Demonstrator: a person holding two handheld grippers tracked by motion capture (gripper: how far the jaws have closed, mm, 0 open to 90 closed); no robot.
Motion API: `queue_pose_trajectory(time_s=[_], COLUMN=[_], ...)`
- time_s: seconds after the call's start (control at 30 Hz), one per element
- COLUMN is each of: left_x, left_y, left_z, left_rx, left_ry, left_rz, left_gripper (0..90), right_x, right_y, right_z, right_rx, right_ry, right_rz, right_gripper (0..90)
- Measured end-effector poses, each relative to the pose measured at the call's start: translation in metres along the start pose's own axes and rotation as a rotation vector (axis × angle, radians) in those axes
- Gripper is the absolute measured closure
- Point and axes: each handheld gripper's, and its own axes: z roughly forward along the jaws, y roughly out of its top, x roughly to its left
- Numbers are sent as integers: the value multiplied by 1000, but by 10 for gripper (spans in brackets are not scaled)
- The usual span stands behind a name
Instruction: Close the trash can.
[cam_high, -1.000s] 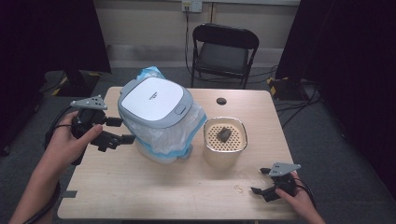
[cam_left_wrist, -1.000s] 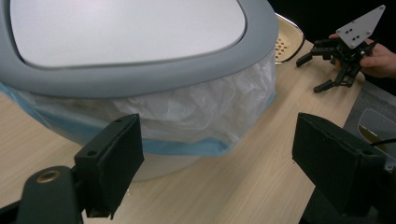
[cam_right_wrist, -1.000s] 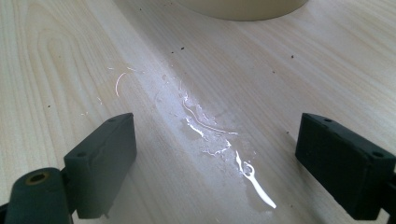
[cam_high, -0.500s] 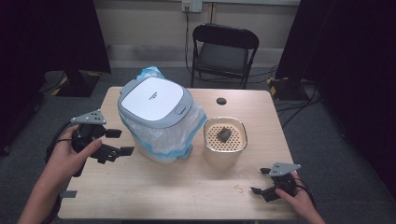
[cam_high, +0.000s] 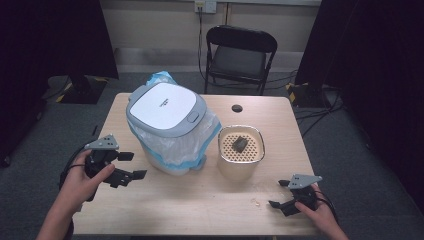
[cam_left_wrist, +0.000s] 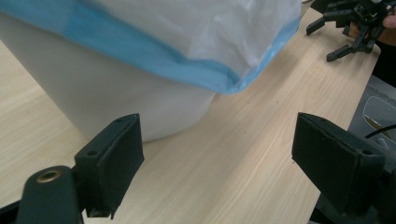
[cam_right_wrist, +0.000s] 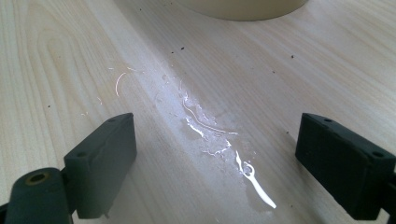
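Note:
A white bin (cam_high: 170, 127) with a grey-rimmed lid stands at the table's middle left, and a blue-edged plastic bag hangs out under the lid. My left gripper (cam_high: 136, 165) is open just left of the bin's base, apart from it. In the left gripper view the bin's wall (cam_left_wrist: 116, 93) and the bag's hem (cam_left_wrist: 196, 70) lie ahead of the open jaws (cam_left_wrist: 217, 154). A beige pot (cam_high: 241, 150) with a perforated top holds a dark lump. Near the front right edge my right gripper (cam_high: 276, 193) is open over a wet smear (cam_right_wrist: 210, 135), with nothing between its fingers (cam_right_wrist: 215, 163).
The wooden table (cam_high: 200, 210) ends close behind both hands. A small black round thing (cam_high: 237, 108) lies at the back of the table. A black folding chair (cam_high: 240, 50) stands beyond the far edge. The right gripper (cam_left_wrist: 350, 23) appears far off in the left gripper view.
My left gripper has drawn back from the bin's side, toward the near left of the table. The right gripper has stayed where it was.

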Motion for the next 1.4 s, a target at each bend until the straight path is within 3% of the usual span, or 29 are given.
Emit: queue_pose_trajectory(time_s=[0.63, 1.4], left_x=[4, -1], left_y=[-38, -75], left_z=[27, 61], left_rx=[-1, 21], left_ry=[-22, -51], left_rz=[-42, -45], left_gripper=[165, 169], right_x=[0, 0], right_y=[0, 0], right_z=[0, 0], right_rx=[0, 0], right_ry=[0, 0], right_rz=[-1, -1], right_gripper=[120, 120])
